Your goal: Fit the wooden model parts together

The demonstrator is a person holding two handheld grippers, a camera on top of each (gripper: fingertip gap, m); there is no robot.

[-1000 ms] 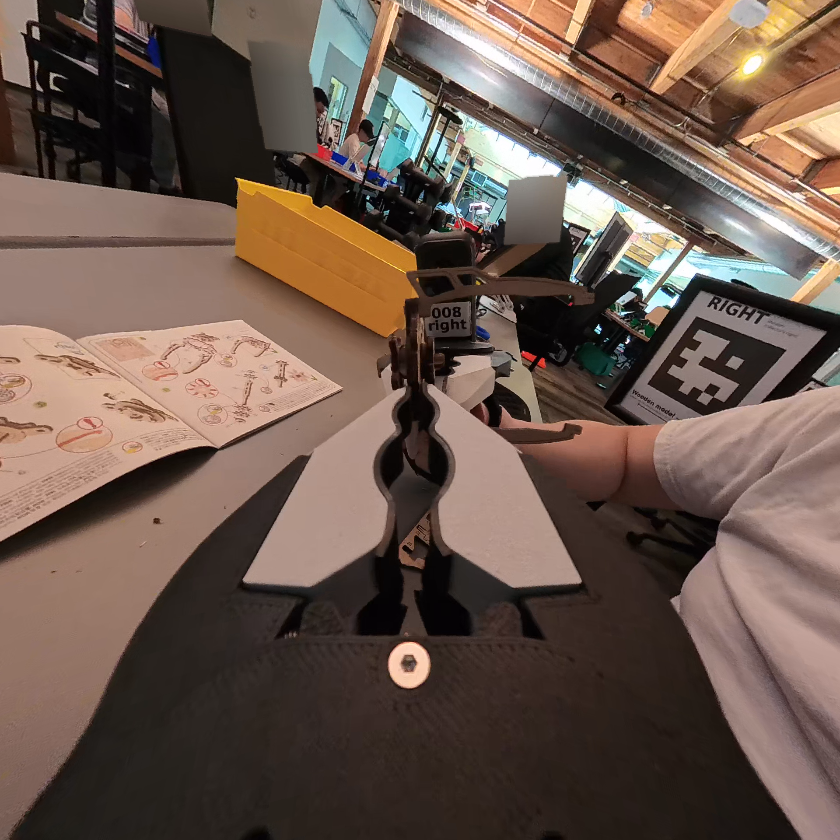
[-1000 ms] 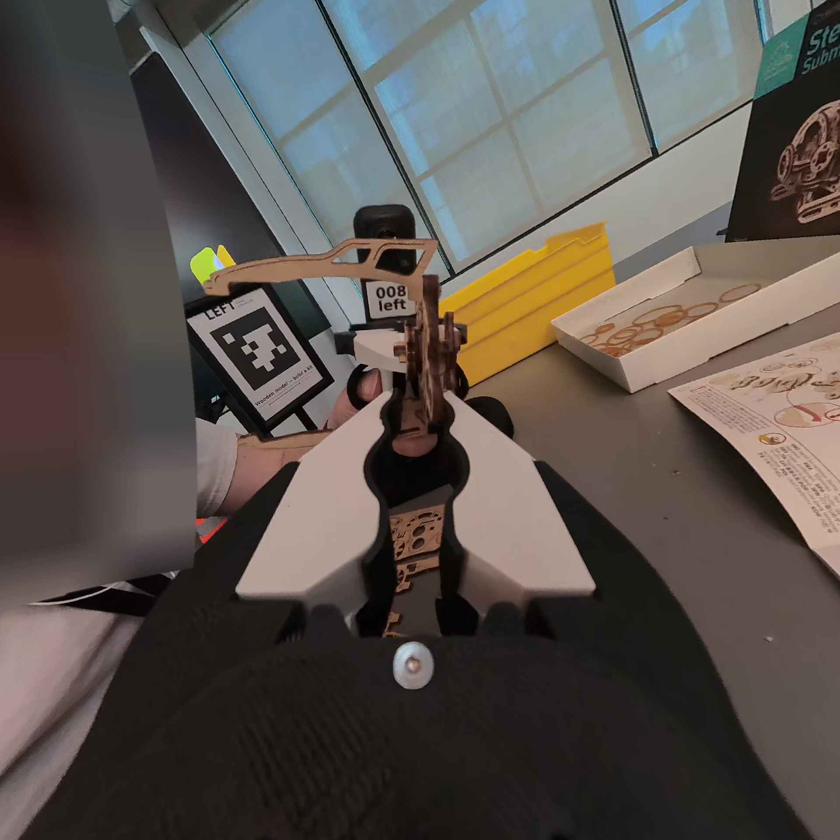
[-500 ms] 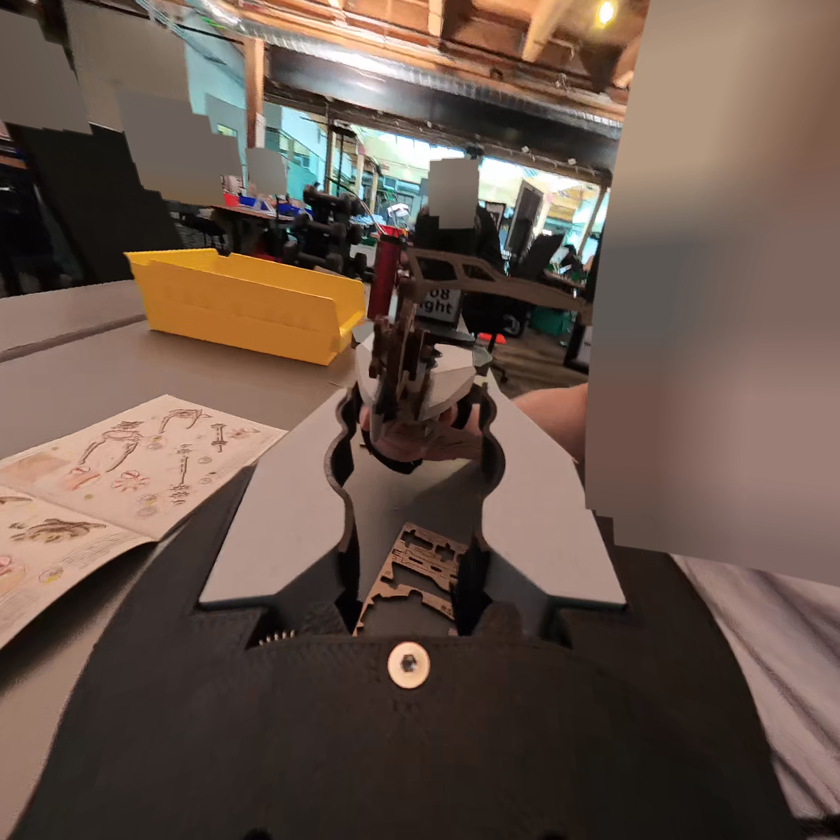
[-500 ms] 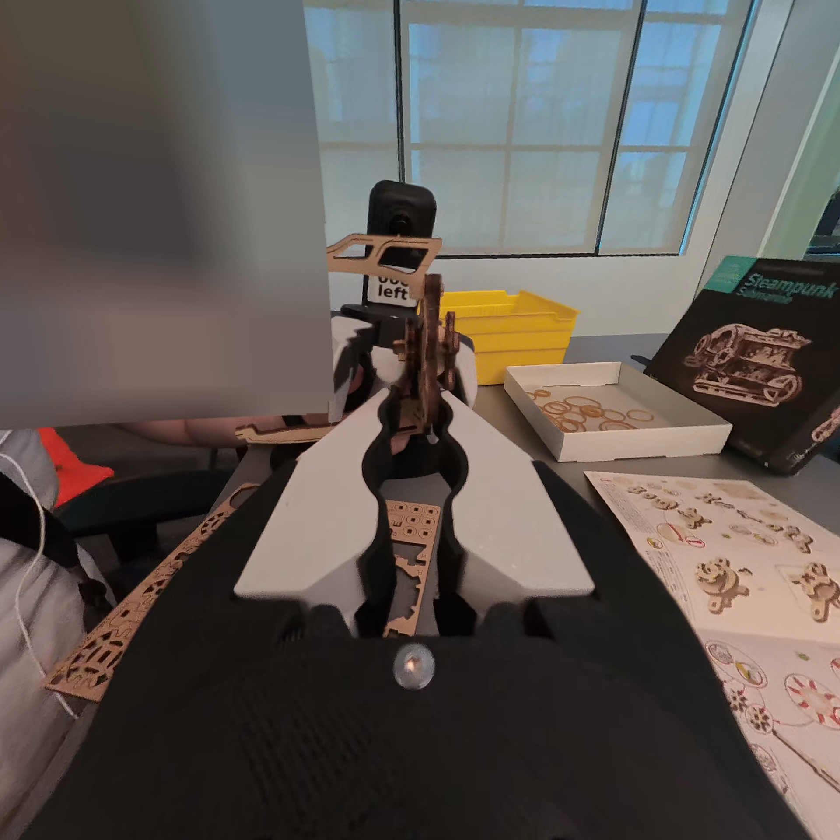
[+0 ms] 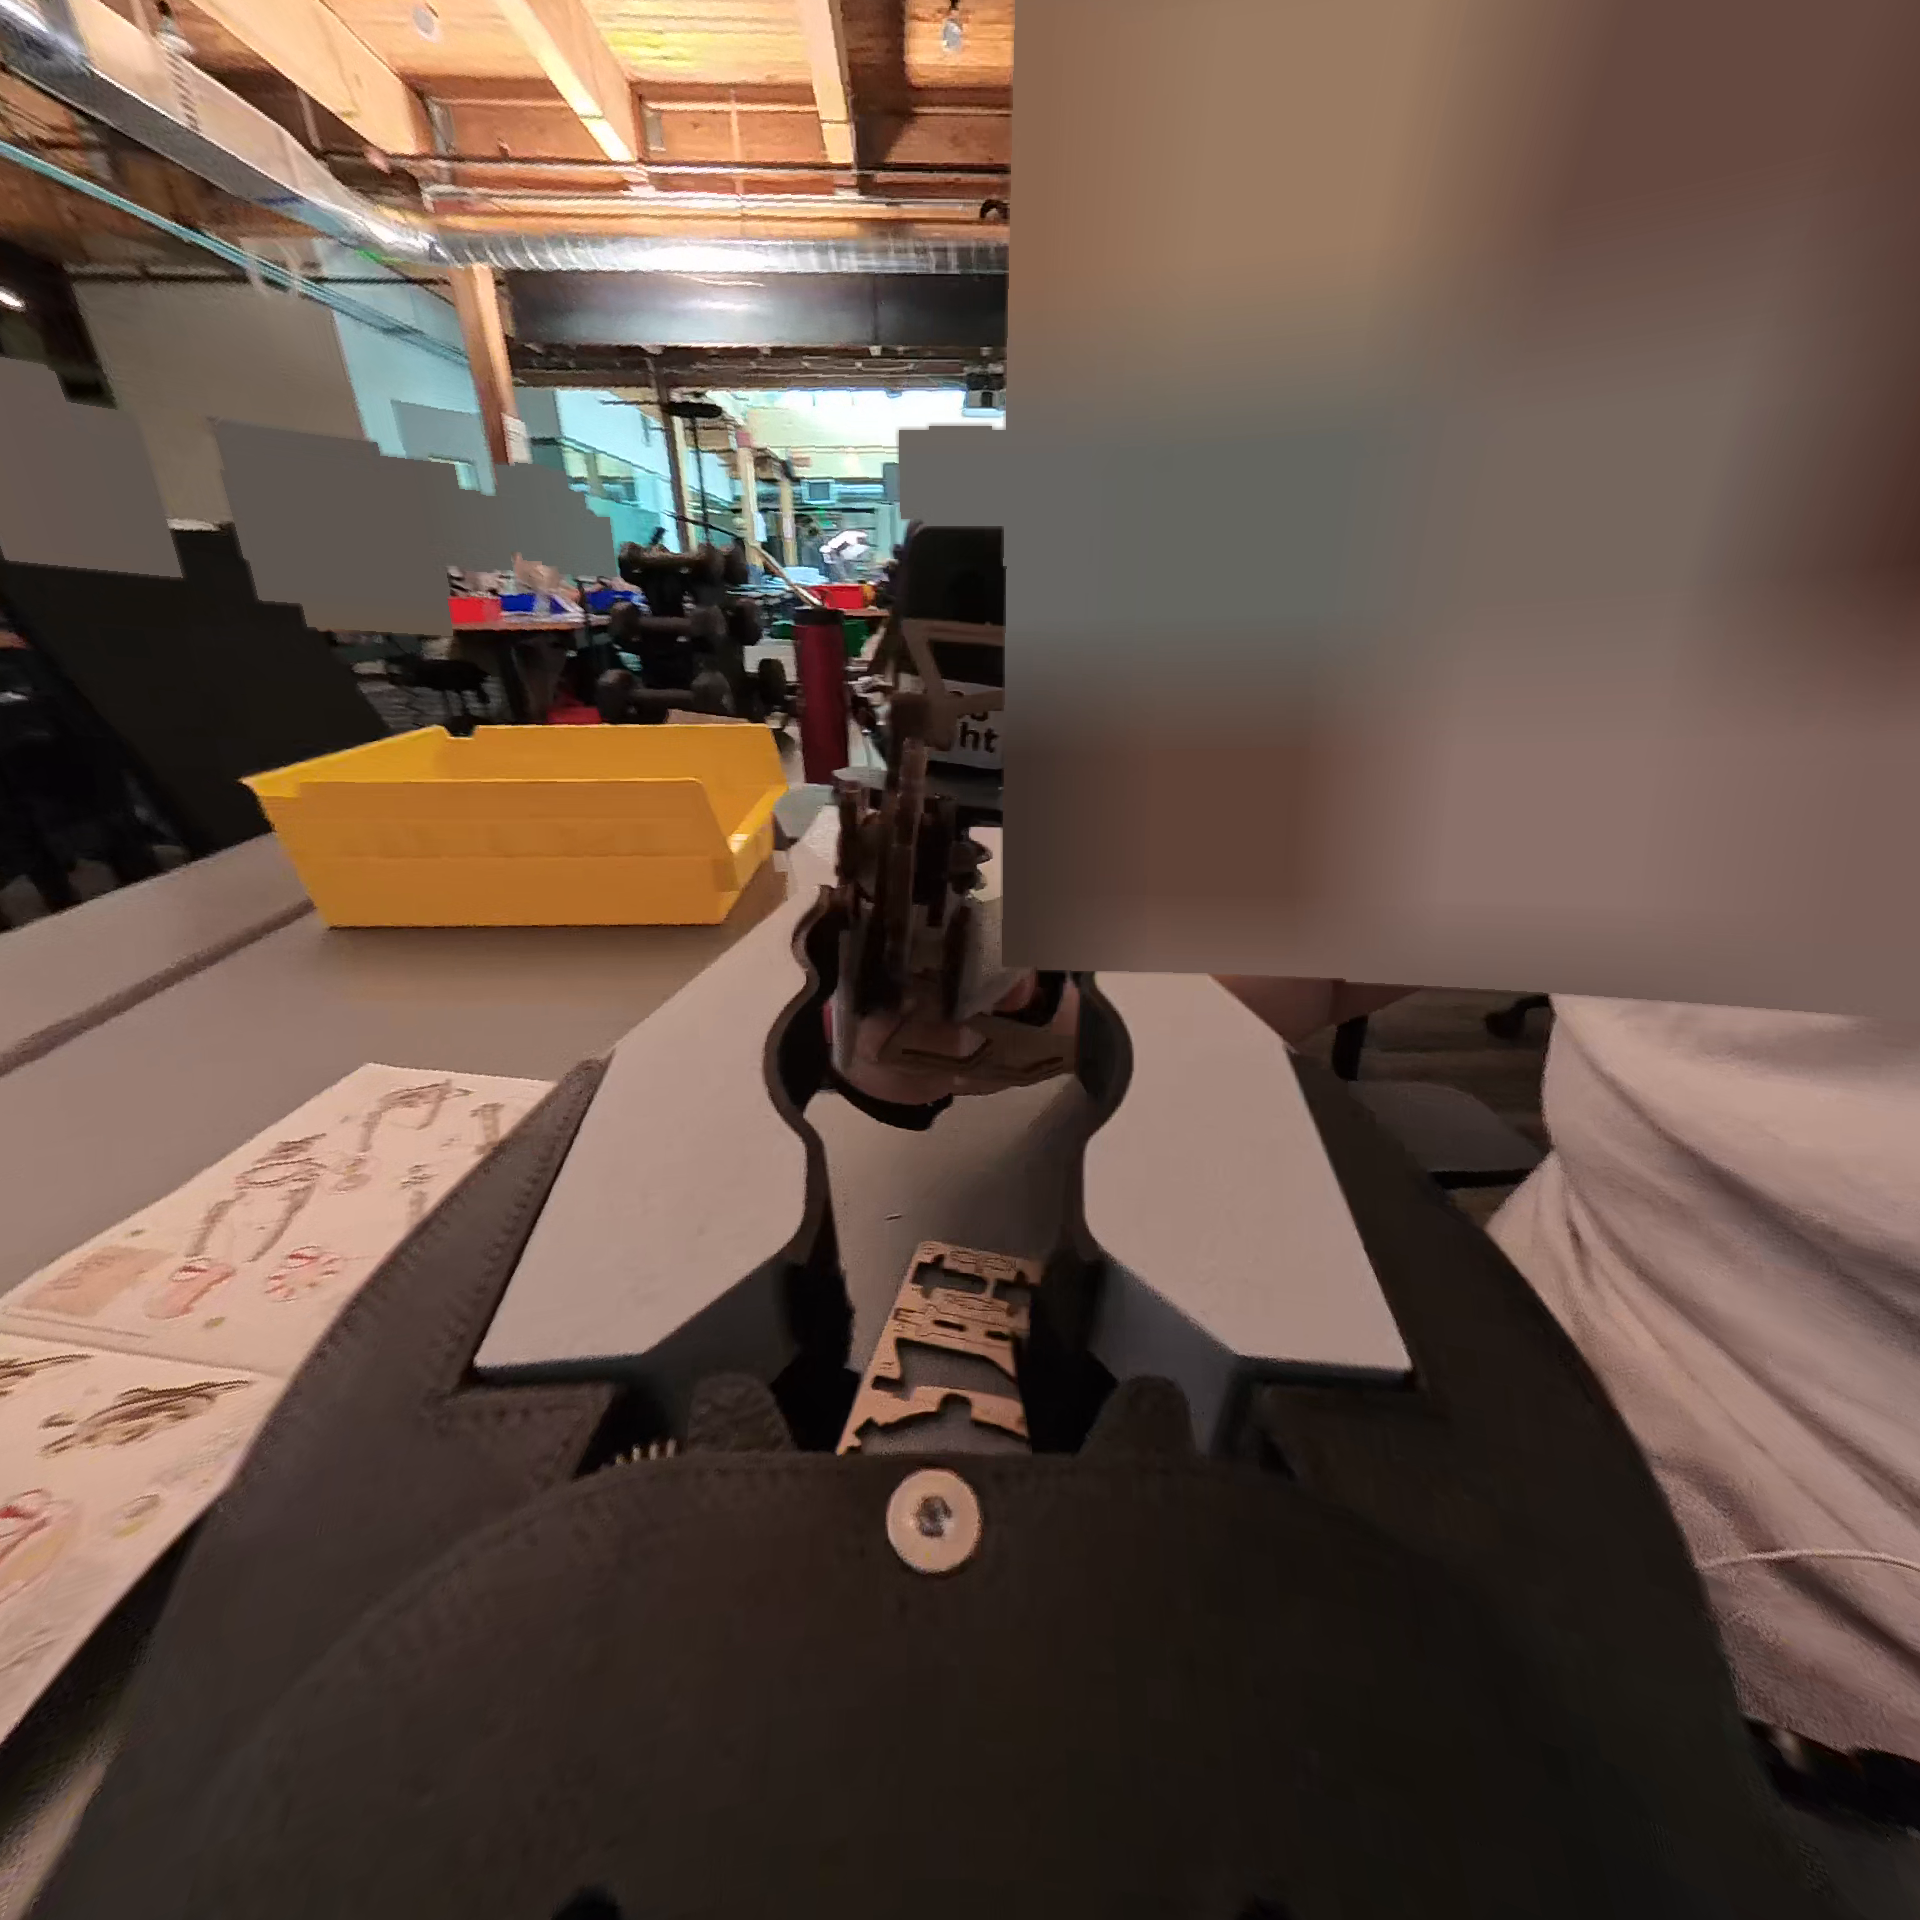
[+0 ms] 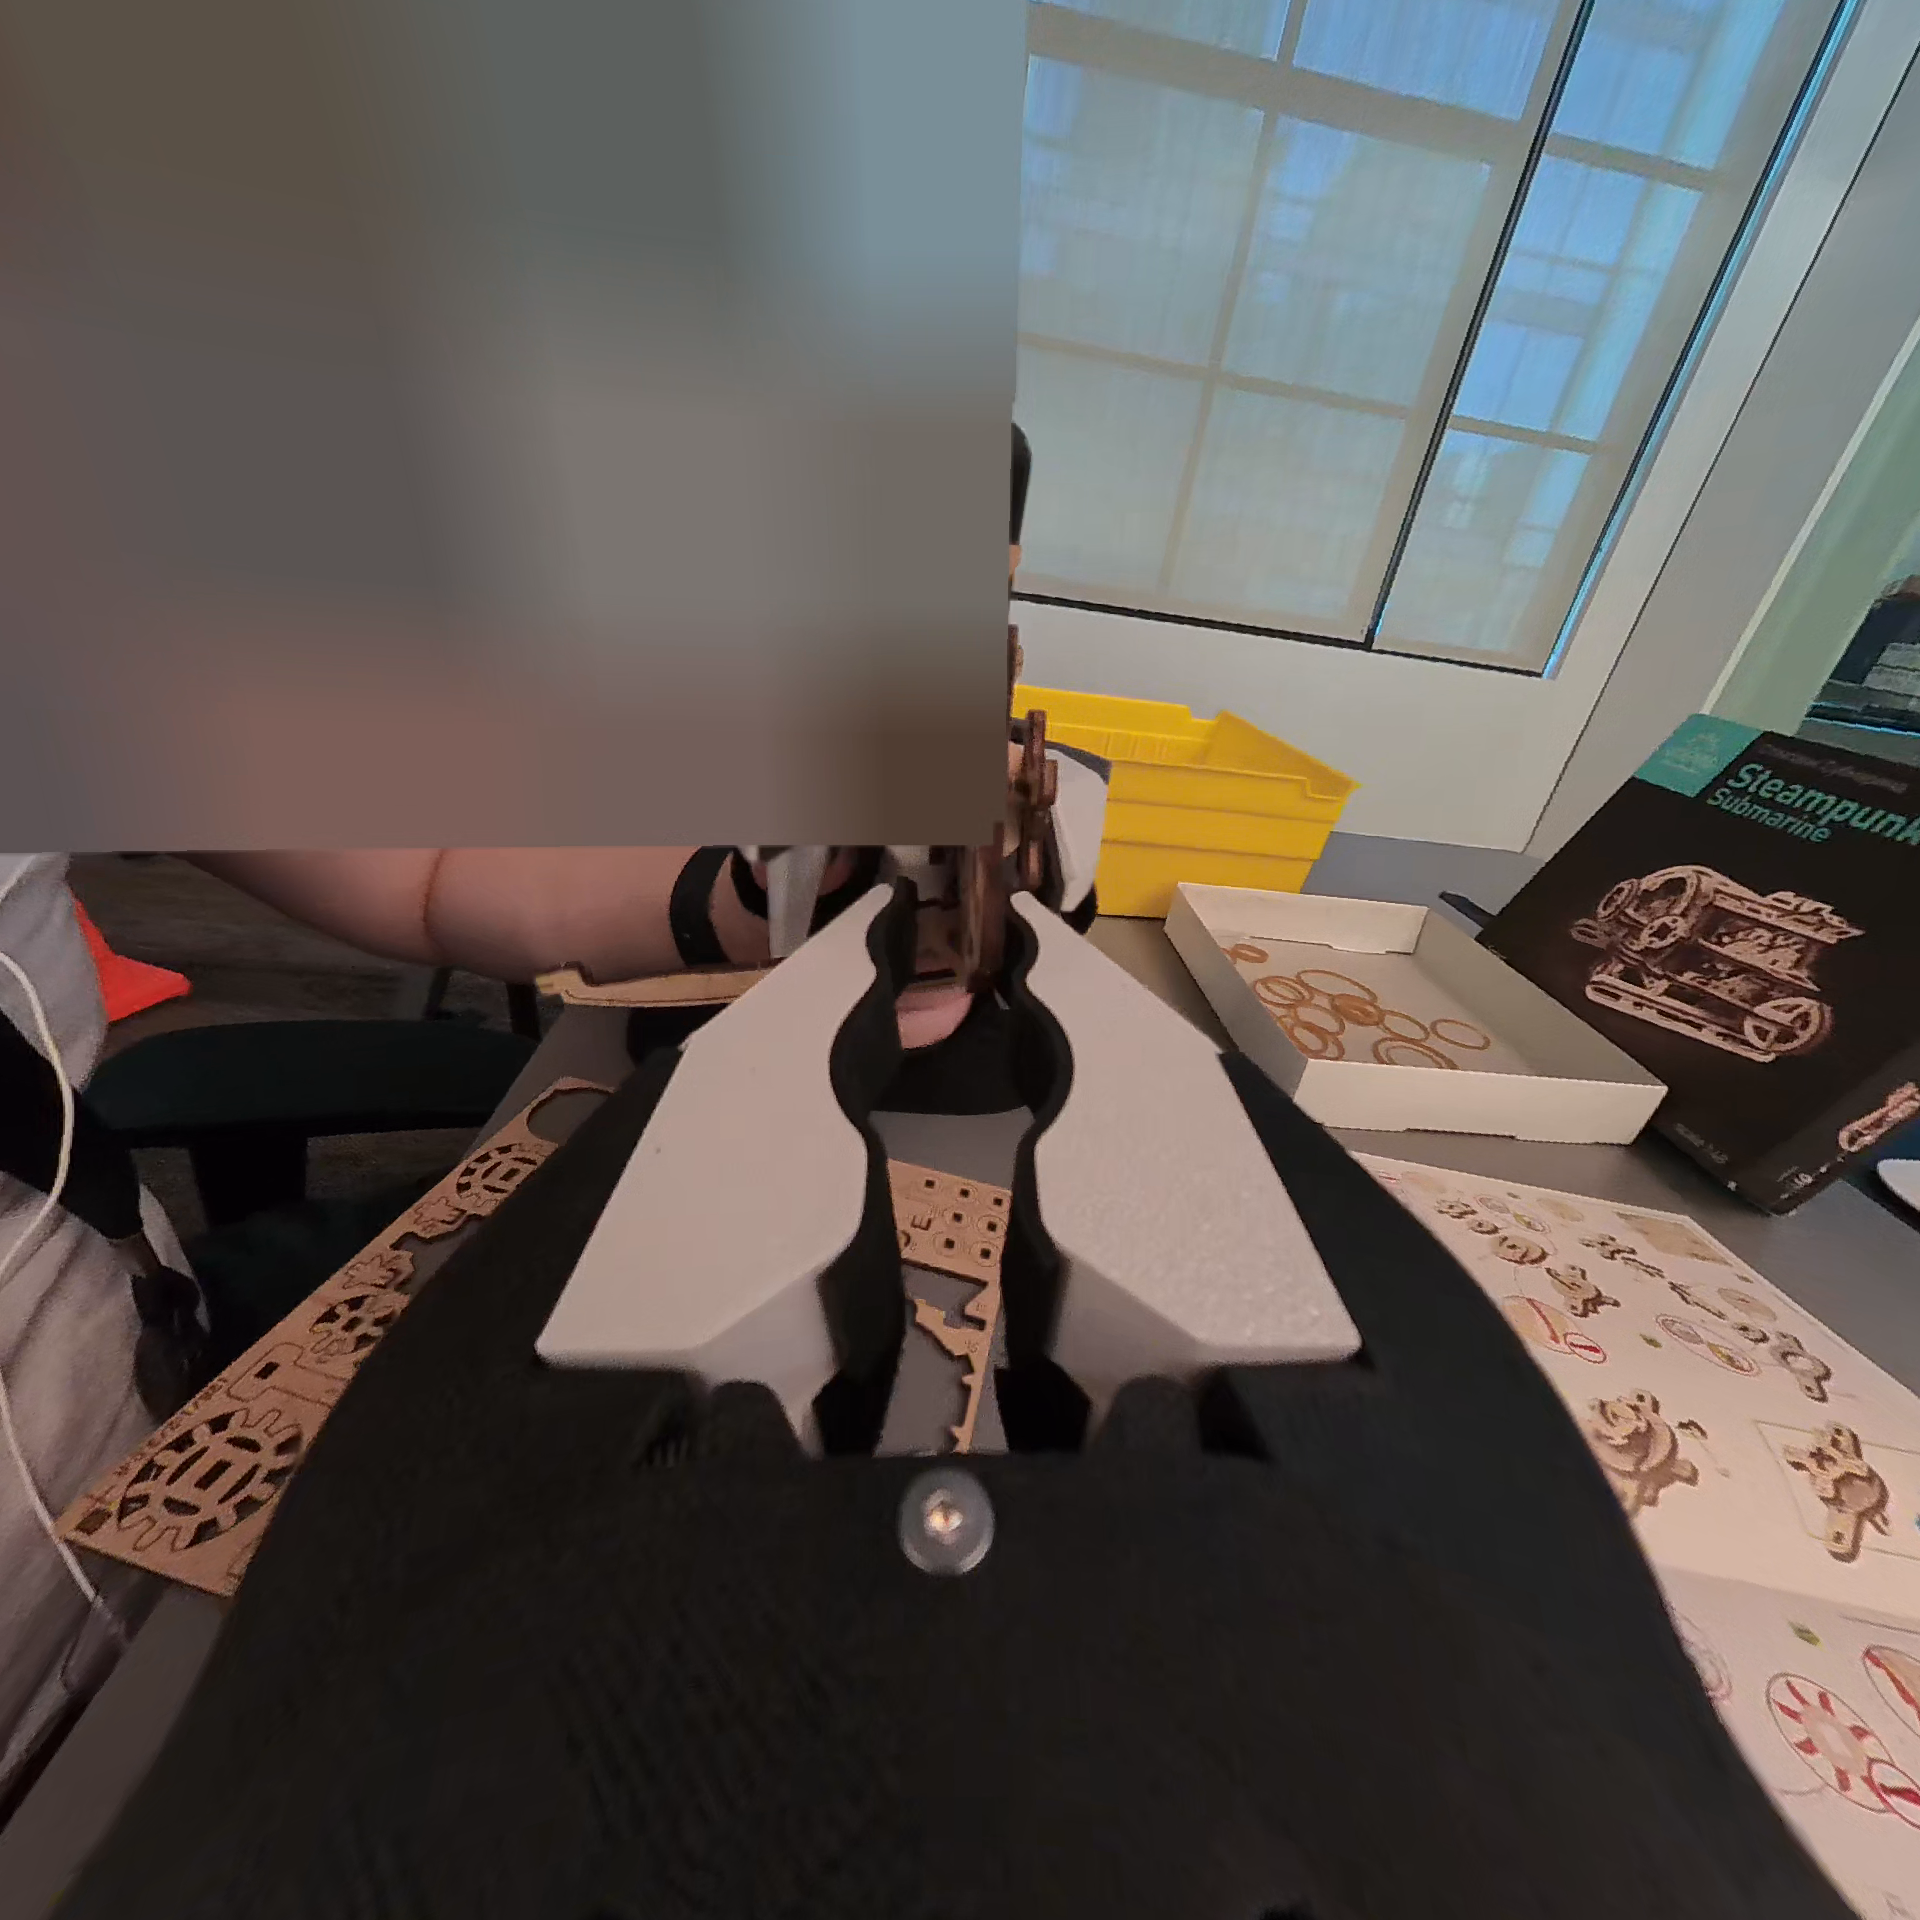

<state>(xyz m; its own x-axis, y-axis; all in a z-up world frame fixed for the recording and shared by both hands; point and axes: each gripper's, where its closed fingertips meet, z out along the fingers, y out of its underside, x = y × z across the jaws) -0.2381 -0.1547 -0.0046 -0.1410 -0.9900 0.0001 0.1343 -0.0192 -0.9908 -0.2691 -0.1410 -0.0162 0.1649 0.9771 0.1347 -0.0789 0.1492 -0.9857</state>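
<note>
A small dark wooden gear assembly [image 6: 982, 904] is clamped upright between the tips of my right gripper [image 6: 956, 914], above the table edge. A long thin wooden strip [image 6: 665, 982] sticks out from it to the left. In the left wrist view the assembly [image 5: 894, 883] stands just beyond my left gripper [image 5: 951, 977], whose jaws are wide apart and hold nothing. A flat laser-cut wooden sheet [image 5: 951, 1340] lies on the grey table under both grippers and also shows in the right wrist view [image 6: 312, 1340]. A blur patch hides the top of the assembly.
A yellow bin [image 5: 520, 831] stands at the back of the table [image 5: 416, 1018]. An open instruction booklet [image 6: 1662, 1403] lies to one side. A white tray of wooden rings [image 6: 1403, 1039] and a black kit box [image 6: 1745, 956] stand behind it. The person's white shirt [image 5: 1714, 1247] is close by. Left and right tips are no more than a few centimetres apart.
My left gripper was shut on the assembly, then opened wide and let it go. My right gripper has kept its hold. Both grippers swung round and came lower over the table.
</note>
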